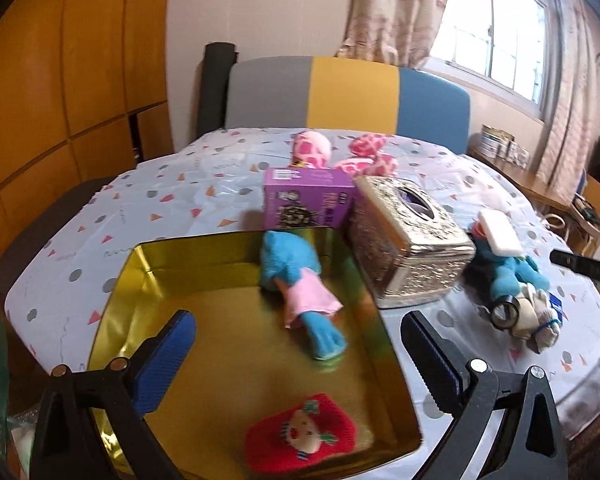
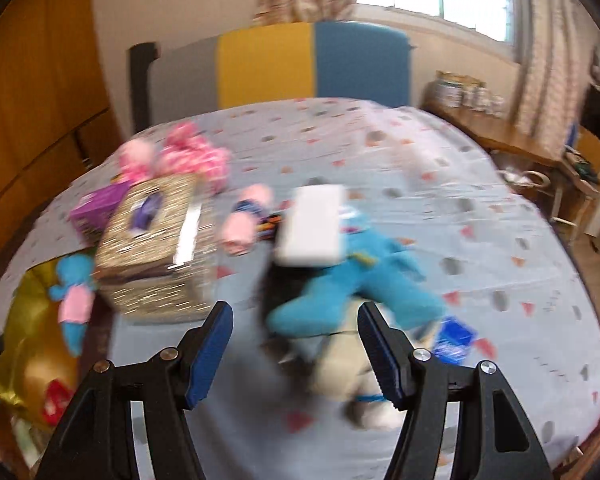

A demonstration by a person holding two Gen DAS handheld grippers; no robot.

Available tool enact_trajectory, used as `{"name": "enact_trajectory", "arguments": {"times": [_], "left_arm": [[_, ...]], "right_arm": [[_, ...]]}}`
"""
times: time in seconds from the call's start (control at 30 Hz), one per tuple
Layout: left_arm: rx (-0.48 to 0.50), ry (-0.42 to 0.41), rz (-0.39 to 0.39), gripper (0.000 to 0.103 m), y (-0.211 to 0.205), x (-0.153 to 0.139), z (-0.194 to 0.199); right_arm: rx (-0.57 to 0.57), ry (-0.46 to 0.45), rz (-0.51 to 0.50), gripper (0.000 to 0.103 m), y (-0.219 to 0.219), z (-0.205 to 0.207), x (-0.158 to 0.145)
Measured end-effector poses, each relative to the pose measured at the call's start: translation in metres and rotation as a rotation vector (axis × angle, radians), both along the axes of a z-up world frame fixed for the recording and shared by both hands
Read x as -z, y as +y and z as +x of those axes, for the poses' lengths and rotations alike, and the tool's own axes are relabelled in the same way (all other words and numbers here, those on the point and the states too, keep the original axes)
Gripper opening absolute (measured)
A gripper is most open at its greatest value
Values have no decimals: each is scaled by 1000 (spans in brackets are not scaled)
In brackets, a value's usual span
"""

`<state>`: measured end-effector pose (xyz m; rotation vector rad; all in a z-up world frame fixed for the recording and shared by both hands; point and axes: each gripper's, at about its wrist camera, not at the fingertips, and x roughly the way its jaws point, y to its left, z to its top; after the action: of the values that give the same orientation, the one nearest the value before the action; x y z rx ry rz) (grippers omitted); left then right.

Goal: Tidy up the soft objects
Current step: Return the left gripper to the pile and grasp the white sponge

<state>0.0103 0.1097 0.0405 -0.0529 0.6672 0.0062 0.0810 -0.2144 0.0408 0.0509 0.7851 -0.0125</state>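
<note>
Two hand-held grippers hovered over a table (image 1: 204, 184) covered with a spotted cloth. The left gripper (image 1: 298, 344) hung above a gold tin (image 1: 112, 280), its jaws spread wide with nothing between them. Inside the tin lay a blue doll in a pink dress (image 1: 296, 284), leaning toward the far wall, and a red knitted sock (image 1: 304, 436) near the front edge.

Just beyond the tin stood a purple box (image 1: 308, 200) and, touching the tin's right rim, a silver tissue box (image 1: 408, 240). A pink spotted plush toy (image 1: 340, 154) sat farther back, near a chair (image 1: 348, 96) striped grey, yellow and blue.

The right gripper (image 2: 296, 340) also stood open and empty (its view was blurred by motion), pointing down at a heap of things to the right of the tissue box: a blue plush toy (image 2: 360, 280) with a white block (image 2: 312, 228) resting on top of it, a cream-coloured bundle (image 2: 348, 368) at its near side and a small blue packet (image 2: 454, 338) just beside it. A roll of dark tape (image 1: 506, 312) lay against the bundle in the left gripper's view.
</note>
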Motion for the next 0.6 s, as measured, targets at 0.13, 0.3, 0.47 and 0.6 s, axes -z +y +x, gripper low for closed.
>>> {"name": "enact_trajectory", "arguments": {"times": [0.13, 0.3, 0.47, 0.6], "left_arm": [[54, 6, 11, 103, -19, -2, 4], [138, -26, -18, 103, -47, -13, 13], [287, -30, -47, 103, -89, -25, 30], [363, -7, -5, 103, -134, -35, 52]], "right_arm": [[139, -29, -26, 66, -46, 5, 8], [351, -2, 156, 66, -109, 7, 24], [418, 25, 278, 66, -135, 2, 32], [429, 34, 315, 66, -141, -1, 33]]}}
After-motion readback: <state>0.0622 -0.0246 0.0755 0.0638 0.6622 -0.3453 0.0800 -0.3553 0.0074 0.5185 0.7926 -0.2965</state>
